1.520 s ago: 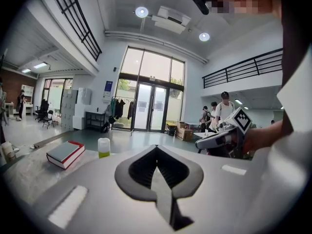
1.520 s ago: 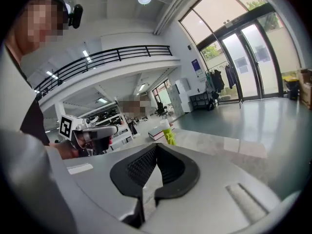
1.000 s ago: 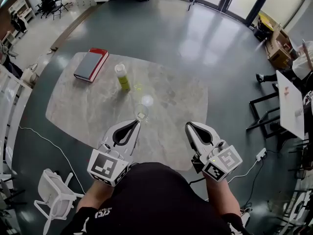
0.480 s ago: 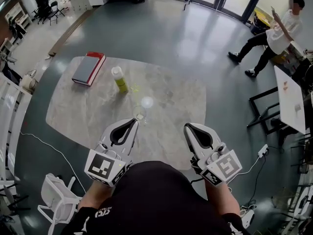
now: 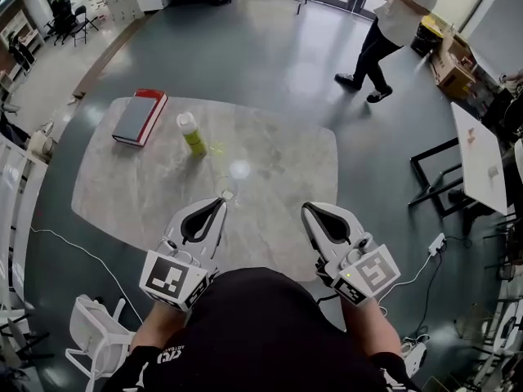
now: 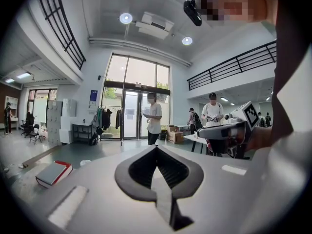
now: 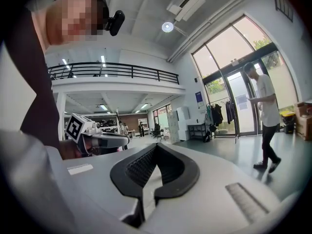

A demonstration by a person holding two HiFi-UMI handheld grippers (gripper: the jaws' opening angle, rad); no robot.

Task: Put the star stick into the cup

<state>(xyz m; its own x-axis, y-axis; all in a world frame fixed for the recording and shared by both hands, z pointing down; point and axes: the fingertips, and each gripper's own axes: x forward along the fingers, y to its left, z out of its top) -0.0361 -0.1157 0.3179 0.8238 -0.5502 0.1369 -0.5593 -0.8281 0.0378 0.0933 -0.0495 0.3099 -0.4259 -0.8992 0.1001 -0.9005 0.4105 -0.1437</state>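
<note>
Only a passer-by (image 5: 392, 23) crossed behind the table (image 5: 286, 186). The left gripper (image 5: 221, 204) and right gripper (image 5: 307, 209) hover as before, jaws pressed together, empty. What looks like the star stick (image 5: 216, 148), faint yellow, lies flat by the bottle (image 5: 192, 133), clear of the cup (image 5: 228, 193), so nothing has moved task-wise.

Table (image 5: 286, 178) passable from 12 to 2 o'clock; obstructions toward 11 o'clock: cup (image 5: 228, 193) just beside left gripper (image 5: 219, 205), bottle (image 5: 192, 133), book (image 5: 135, 118).
</note>
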